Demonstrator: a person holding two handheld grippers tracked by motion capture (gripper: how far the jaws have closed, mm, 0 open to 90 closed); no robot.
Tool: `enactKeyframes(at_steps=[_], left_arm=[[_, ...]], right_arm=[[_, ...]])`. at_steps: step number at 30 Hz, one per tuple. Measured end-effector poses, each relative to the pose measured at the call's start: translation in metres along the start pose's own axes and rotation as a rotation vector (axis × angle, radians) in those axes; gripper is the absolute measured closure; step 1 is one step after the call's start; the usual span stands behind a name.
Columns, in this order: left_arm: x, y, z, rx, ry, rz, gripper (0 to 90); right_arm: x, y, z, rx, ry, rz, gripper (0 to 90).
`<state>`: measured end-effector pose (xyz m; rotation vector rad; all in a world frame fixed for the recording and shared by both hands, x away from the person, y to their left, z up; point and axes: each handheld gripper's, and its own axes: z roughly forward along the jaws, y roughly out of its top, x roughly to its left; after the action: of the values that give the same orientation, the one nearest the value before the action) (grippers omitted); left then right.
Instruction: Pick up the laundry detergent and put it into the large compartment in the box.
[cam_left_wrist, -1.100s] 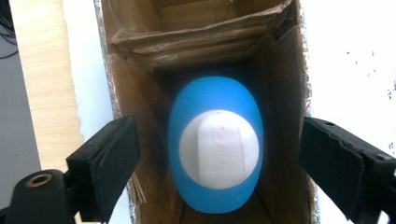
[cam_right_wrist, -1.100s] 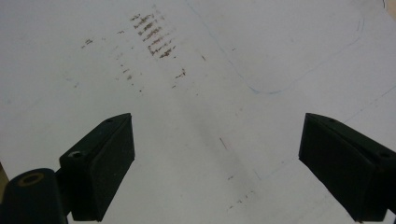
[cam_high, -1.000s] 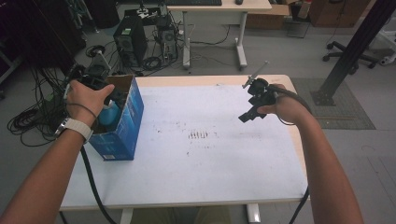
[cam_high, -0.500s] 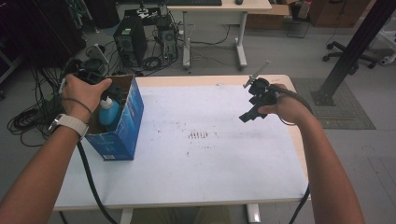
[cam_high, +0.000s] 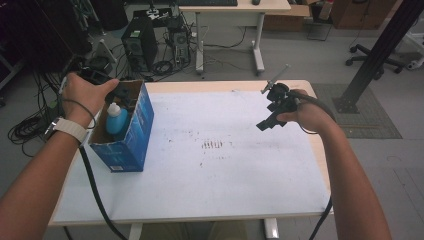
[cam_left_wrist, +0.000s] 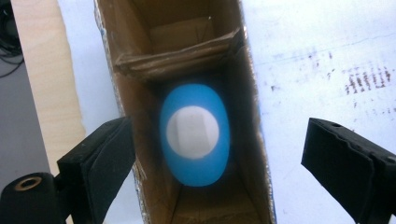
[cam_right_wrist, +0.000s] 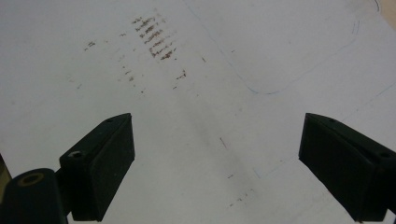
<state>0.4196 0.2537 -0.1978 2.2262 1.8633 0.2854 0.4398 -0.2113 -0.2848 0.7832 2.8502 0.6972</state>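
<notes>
Your left gripper (cam_left_wrist: 215, 154) hangs above the open top of the blue cardboard box (cam_high: 135, 131), which stands on the white table (cam_high: 240, 170) near its left edge. Its jaws have just been opening and now stand wide apart, straddling the box walls from above without touching them and with nothing pressed between the pads. In the left gripper view you look straight down into the box (cam_left_wrist: 247, 116): the blue bottle (cam_left_wrist: 194, 135) with its white cap stands upright in the middle of the box, just below a folded cardboard flap that crosses the inside. In the high view the bottle (cam_high: 116, 120) shows inside the box, right beside your left hand (cam_high: 87, 95), which holds the gripper over the box's far end.

Your right gripper (cam_right_wrist: 215, 163) is released too, jaws spread wide and empty, pointing down at bare tabletop marked with brownish smudges (cam_right_wrist: 154, 37). In the high view your right hand (cam_high: 305, 112) holds it above the table's right side, well apart from the box.
</notes>
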Motion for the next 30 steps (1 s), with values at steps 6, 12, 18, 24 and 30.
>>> enactKeyframes(at_steps=[6,12,18,24,30], left_arm=[[-0.004,0.002,-0.008,-0.013,-0.014,0.015,10.2],[-0.011,0.005,-0.018,-0.023,-0.027,0.033,10.2],[-0.016,0.007,-0.025,-0.031,-0.031,0.046,10.2],[-0.018,0.009,-0.029,-0.039,-0.041,0.054,10.6],[-0.019,0.009,-0.035,-0.039,-0.056,0.067,10.4]], right_arm=[[0.000,0.000,0.000,0.001,0.000,0.002,10.8],[0.000,0.000,-0.001,-0.001,-0.001,0.002,10.8],[0.000,0.000,-0.002,-0.004,-0.001,0.002,10.8],[0.001,0.000,-0.003,-0.005,-0.003,0.005,10.8],[0.001,-0.001,-0.005,-0.004,-0.005,0.006,10.8]])
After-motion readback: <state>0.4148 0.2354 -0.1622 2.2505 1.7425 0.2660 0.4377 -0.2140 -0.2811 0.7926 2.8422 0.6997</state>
